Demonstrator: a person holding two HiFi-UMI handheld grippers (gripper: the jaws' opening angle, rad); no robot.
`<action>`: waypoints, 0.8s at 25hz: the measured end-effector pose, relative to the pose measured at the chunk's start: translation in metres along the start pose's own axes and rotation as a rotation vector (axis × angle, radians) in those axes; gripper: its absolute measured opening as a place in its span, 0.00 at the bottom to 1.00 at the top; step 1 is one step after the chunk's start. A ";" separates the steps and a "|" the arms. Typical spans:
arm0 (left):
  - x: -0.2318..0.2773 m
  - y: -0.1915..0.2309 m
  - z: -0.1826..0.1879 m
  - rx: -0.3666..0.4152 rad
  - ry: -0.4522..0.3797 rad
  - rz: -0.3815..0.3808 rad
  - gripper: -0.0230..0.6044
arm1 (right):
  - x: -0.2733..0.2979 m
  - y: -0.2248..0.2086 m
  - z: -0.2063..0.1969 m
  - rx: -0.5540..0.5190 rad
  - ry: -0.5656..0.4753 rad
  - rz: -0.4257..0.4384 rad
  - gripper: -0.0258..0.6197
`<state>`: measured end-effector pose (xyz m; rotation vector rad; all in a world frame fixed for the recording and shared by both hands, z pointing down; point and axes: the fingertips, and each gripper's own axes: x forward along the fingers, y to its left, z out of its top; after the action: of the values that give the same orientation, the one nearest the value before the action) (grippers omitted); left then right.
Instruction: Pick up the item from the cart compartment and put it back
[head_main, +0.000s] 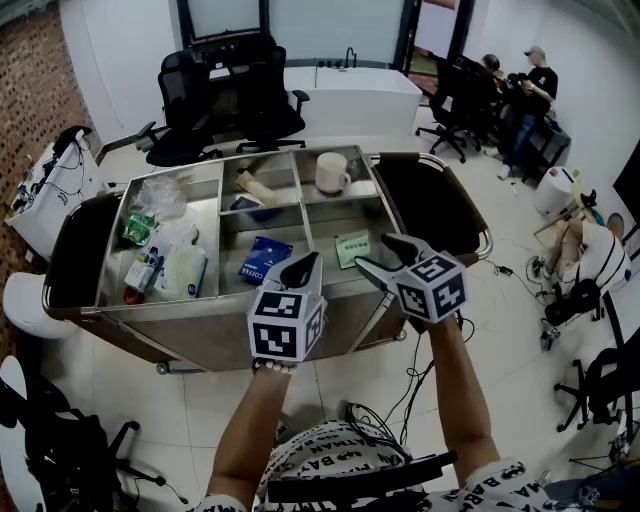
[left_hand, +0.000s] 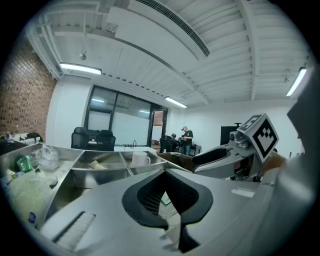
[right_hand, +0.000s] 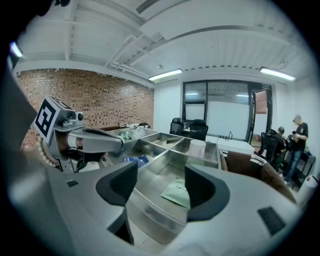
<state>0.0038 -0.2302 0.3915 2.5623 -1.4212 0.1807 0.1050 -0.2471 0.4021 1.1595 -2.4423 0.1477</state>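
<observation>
A flat green packet (head_main: 350, 248) lies in the front right compartment of the steel cart (head_main: 200, 310); in the right gripper view the green packet (right_hand: 178, 193) shows beyond the two jaws. My right gripper (head_main: 373, 250) hovers over the cart's front edge beside that compartment, open with nothing between its fingers. My left gripper (head_main: 303, 265) is just to its left above the front rim, its jaws together and empty. The left gripper (left_hand: 166, 172) points across the cart, with the right gripper's jaw (left_hand: 215, 156) at its side.
A blue coffee packet (head_main: 264, 258) lies in the middle front compartment. A white mug (head_main: 331, 172) stands at the back right, and plastic bags and small packs (head_main: 160, 250) fill the long left bin. Office chairs (head_main: 235, 100) stand behind the cart. People sit far right (head_main: 525, 95).
</observation>
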 end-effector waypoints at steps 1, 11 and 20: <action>0.001 -0.002 0.003 0.005 -0.001 -0.005 0.04 | 0.003 -0.001 0.003 -0.014 0.011 0.009 0.52; 0.015 -0.001 0.020 0.021 0.015 -0.024 0.04 | 0.039 -0.026 0.014 -0.219 0.250 0.147 0.58; 0.029 0.018 0.012 -0.033 0.070 0.020 0.04 | 0.075 -0.036 -0.032 -0.300 0.499 0.242 0.61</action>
<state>0.0040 -0.2668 0.3879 2.4907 -1.4124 0.2450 0.1013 -0.3148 0.4591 0.6061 -2.0581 0.1195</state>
